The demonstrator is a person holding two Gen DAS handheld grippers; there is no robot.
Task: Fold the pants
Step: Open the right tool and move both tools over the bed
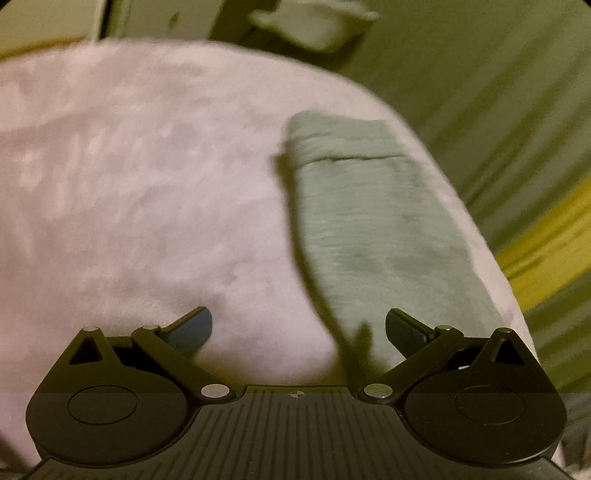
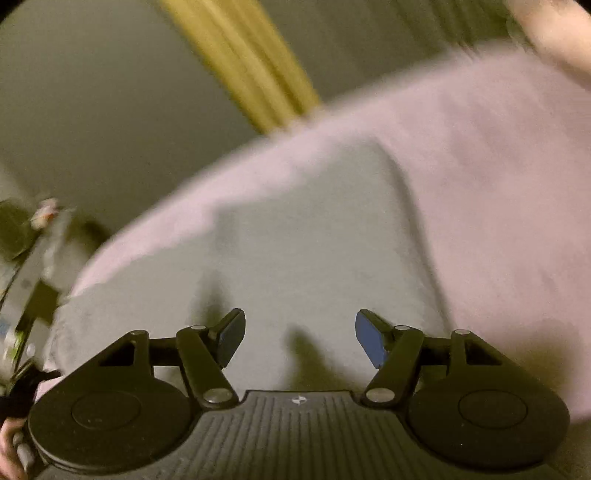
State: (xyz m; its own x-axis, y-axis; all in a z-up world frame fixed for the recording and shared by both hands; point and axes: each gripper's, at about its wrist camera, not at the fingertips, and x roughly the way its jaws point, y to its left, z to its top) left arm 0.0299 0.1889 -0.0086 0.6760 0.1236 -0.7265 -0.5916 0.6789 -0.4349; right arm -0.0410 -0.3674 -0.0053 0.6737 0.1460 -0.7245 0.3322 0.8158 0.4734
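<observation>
Grey-green pants [image 1: 373,221] lie folded into a long narrow strip on a pale pink fuzzy blanket [image 1: 147,184], close to its right edge. My left gripper [image 1: 299,332] hovers open above the near end of the strip, with only its right finger over the cloth and nothing between the pads. In the blurred right wrist view the same pants [image 2: 314,240] fill the middle, and my right gripper [image 2: 300,338] stands open just above them, holding nothing.
The blanket's edge [image 2: 332,110] curves away to a dark floor with a yellow band [image 1: 554,243]. A pale object [image 1: 314,26] lies beyond the far edge. Blurred clutter [image 2: 29,277] stands at the left. A hand [image 2: 9,446] shows at the lower left corner.
</observation>
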